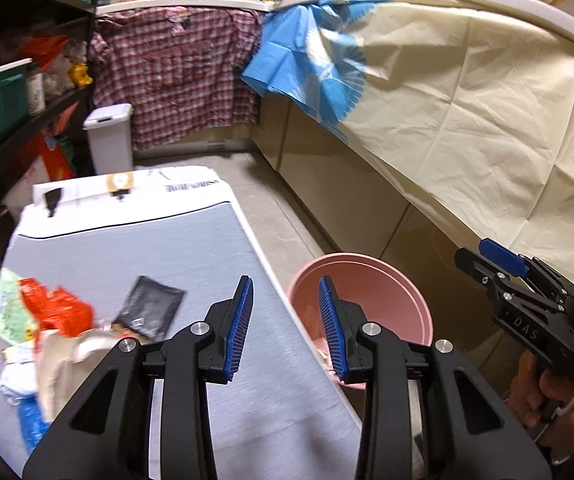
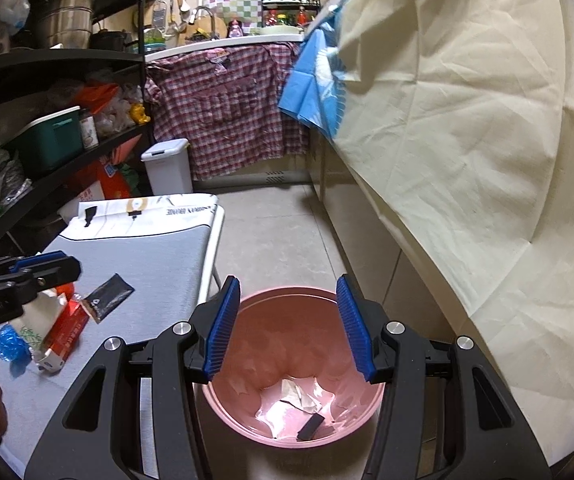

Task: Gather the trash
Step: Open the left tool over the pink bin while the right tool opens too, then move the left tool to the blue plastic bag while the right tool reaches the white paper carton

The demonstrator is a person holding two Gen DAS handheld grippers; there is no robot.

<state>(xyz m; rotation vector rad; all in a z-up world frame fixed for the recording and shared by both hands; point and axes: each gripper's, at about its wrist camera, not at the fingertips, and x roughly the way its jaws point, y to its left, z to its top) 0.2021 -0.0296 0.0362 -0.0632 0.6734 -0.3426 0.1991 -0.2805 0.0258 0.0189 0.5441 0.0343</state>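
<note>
Worktop [image 1: 191, 248]: grey cloth-like top with a white edge, standing on the tiled floor [image 1: 287, 216]; its far end is white with dark printed lettering and a small yellow and black print.
Black sachet [image 1: 149, 307]: flat on the grey surface, apart from the near edge.
Red wrapper [image 1: 57, 308]: crumpled, just left of the black sachet.
Green printed packet [image 1: 7, 308]: at the left edge, partly under the red wrapper.
Beige crumpled paper [image 1: 61, 364]: near the red wrapper, touching the pile.
Blue plastic scrap [image 2: 9, 342]: at the near left of the pile.
Red and white carton [image 2: 63, 332]: lying tilted beside the blue scrap.
Pink bin [image 2: 291, 364]: on the floor just beside the worktop's right edge, holding scraps.
White lidded bin [image 1: 109, 138]: on the floor beyond the far end.
</note>
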